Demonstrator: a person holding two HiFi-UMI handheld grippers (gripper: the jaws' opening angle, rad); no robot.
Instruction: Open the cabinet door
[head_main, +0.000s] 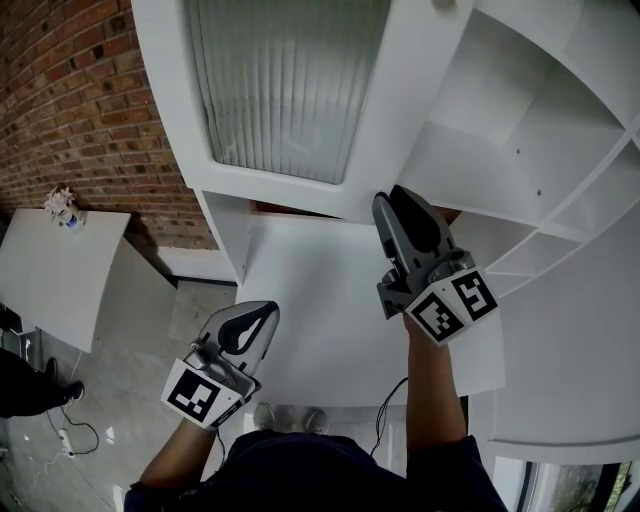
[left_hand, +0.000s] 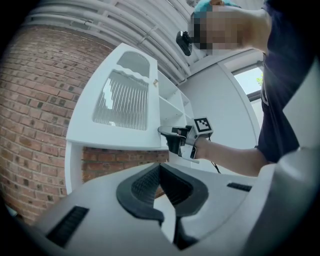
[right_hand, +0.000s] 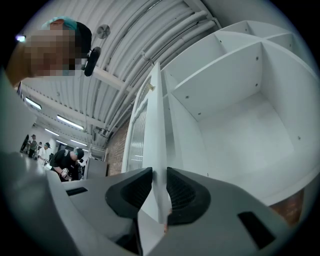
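Note:
The white cabinet door (head_main: 400, 150) with a ribbed glass panel (head_main: 290, 90) stands swung out from the white cabinet, whose bare shelves (head_main: 520, 150) show to its right. My right gripper (head_main: 385, 200) is at the door's lower free edge. In the right gripper view the door's thin edge (right_hand: 157, 125) runs between the jaws, and both pads lie against it, so the right gripper (right_hand: 159, 180) is shut on the door. My left gripper (head_main: 262, 312) hangs lower left, away from the cabinet, holding nothing; its tips (left_hand: 160, 167) meet. From there the door (left_hand: 125, 100) and right gripper (left_hand: 170, 132) show.
A brick wall (head_main: 70, 100) is behind and left of the cabinet. A white tabletop (head_main: 330, 310) lies under the door. A second white table (head_main: 50, 290) with a small object (head_main: 62, 205) stands left. Cables (head_main: 70, 435) lie on the floor. People (right_hand: 65, 162) stand far off.

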